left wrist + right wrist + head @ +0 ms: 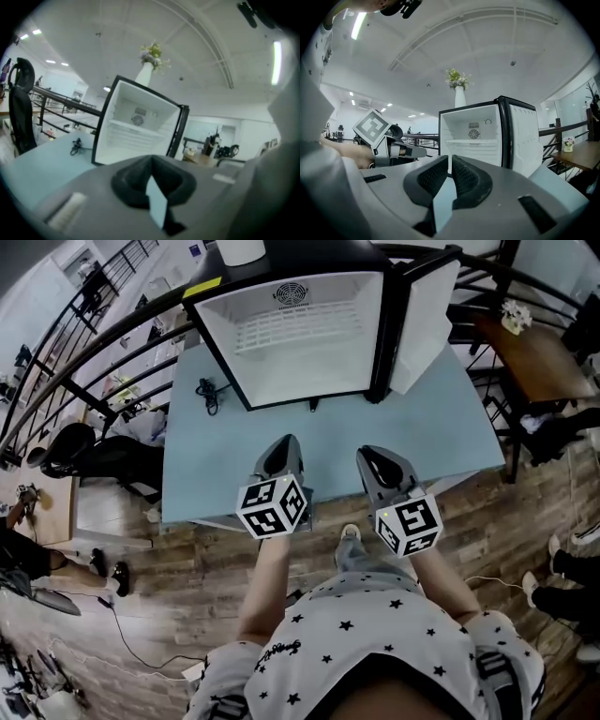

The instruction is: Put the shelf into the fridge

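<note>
In the head view, a small black fridge [300, 381] with a white inside stands at the far side of a pale blue table [441, 427], its door swung open to the right. The white wire shelf [298, 329] lies level inside the fridge. The left gripper [284, 444] and right gripper [372, 456] hang side by side over the table's near edge, pointing at the fridge and well apart from it. A black cable [207, 395] lies left of the fridge.

In the left gripper view, the left gripper [151, 161] has its jaws pressed together on nothing. The shelf [129, 132] spans the fridge [101, 126], and a white vase of flowers [146, 72] stands on top.

In the right gripper view, the right gripper [450, 161] has its jaws all but together, with only a thin slit and nothing between them. The shelf [471, 142] sits inside the fridge [520, 136], and the left gripper [419, 151] is at the left.
</note>
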Action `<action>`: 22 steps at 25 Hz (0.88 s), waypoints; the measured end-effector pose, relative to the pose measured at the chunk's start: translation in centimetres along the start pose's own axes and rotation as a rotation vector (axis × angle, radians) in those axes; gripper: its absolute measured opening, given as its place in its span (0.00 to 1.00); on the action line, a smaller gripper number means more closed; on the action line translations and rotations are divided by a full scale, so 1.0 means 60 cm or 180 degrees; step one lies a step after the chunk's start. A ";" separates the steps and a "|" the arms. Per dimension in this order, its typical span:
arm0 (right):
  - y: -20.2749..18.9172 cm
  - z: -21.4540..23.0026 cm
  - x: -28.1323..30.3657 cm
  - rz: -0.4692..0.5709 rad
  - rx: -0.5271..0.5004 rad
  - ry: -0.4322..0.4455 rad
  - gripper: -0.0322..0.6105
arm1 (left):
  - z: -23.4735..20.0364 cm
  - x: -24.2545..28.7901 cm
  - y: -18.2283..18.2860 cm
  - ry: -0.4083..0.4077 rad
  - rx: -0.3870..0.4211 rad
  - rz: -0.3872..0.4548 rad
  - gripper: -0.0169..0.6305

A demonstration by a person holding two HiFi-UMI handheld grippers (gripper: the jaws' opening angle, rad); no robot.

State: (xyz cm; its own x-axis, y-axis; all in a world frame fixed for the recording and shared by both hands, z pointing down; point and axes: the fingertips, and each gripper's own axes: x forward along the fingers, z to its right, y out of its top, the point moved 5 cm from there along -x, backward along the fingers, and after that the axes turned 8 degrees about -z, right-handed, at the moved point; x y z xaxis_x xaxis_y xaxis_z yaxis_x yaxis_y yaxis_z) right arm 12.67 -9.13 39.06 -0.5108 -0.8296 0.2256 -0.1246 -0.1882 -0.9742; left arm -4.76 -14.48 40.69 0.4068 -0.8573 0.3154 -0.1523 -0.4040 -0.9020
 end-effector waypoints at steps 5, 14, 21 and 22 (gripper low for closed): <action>-0.019 -0.039 -0.047 -0.0027 0.0023 -0.0014 0.11 | 0.023 -0.072 -0.046 -0.0069 -0.0029 -0.0008 0.03; -0.049 -0.088 -0.116 -0.0076 0.0043 0.0000 0.10 | 0.054 -0.163 -0.116 -0.0049 0.0086 -0.0048 0.03; -0.056 -0.100 -0.133 -0.0085 0.0081 -0.0017 0.08 | 0.069 -0.181 -0.128 -0.0090 0.0105 -0.0061 0.03; -0.056 -0.101 -0.133 -0.0084 0.0084 -0.0025 0.08 | 0.069 -0.182 -0.128 -0.0098 0.0110 -0.0059 0.03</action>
State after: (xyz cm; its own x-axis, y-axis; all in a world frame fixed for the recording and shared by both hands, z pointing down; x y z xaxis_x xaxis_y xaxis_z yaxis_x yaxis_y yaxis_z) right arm 12.01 1.34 40.60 -0.5008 -0.8283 0.2511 -0.1153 -0.2237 -0.9678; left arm -4.28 -0.69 42.95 0.4368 -0.8395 0.3233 -0.1135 -0.4080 -0.9059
